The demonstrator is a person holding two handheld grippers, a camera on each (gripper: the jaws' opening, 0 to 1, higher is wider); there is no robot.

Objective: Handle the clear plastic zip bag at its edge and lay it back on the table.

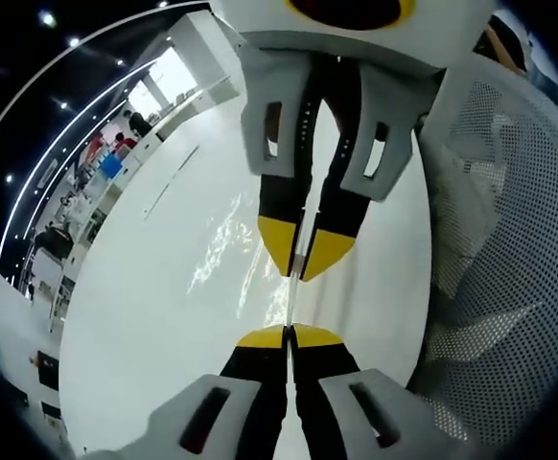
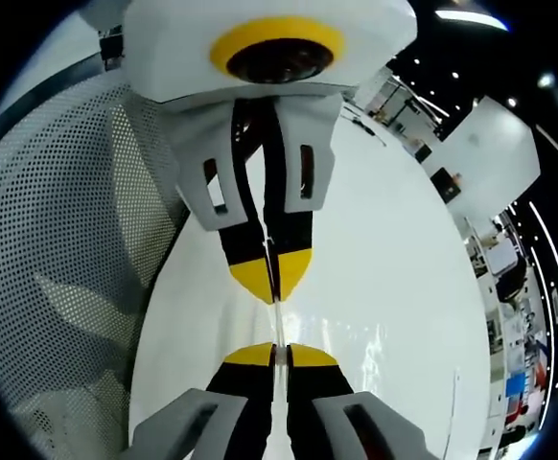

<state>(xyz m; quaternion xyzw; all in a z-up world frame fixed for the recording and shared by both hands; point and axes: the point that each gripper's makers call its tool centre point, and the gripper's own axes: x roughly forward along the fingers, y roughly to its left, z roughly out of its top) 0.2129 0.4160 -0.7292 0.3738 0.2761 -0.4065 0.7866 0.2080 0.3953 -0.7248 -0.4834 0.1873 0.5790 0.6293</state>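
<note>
Left gripper view: left gripper [image 1: 289, 335] comes up from the bottom, yellow tips pressed together on the thin edge of the clear zip bag [image 1: 250, 251]. Bag film stretches edge-on between it and the right gripper [image 1: 305, 264], which comes in from the top, nose to nose, its tips also pinched on the same edge. Bag reads as glare streaks over the white table [image 1: 154, 316]; can't tell whether the film touches the table. One white perforated mesh chair [image 1: 509, 249] sits close on the right, right beside the table edge. Far left: rows of ceiling lights, desks, a few people, too small to count.

Right gripper view: same pinch from the other end. Right gripper [image 2: 281, 353] at the bottom, jaws closed on the bag edge [image 2: 277, 316], a thin bright line running to the left gripper [image 2: 271, 278] coming down from the top, also clamped. Mesh chair [image 2: 78, 240] now on the left, one only. White table [image 2: 384, 259] behind. Far right: partitions, shelves, ceiling light strips.

Count: two grippers, one bag, one chair, one table. Nothing lies between the tips except the bag.
</note>
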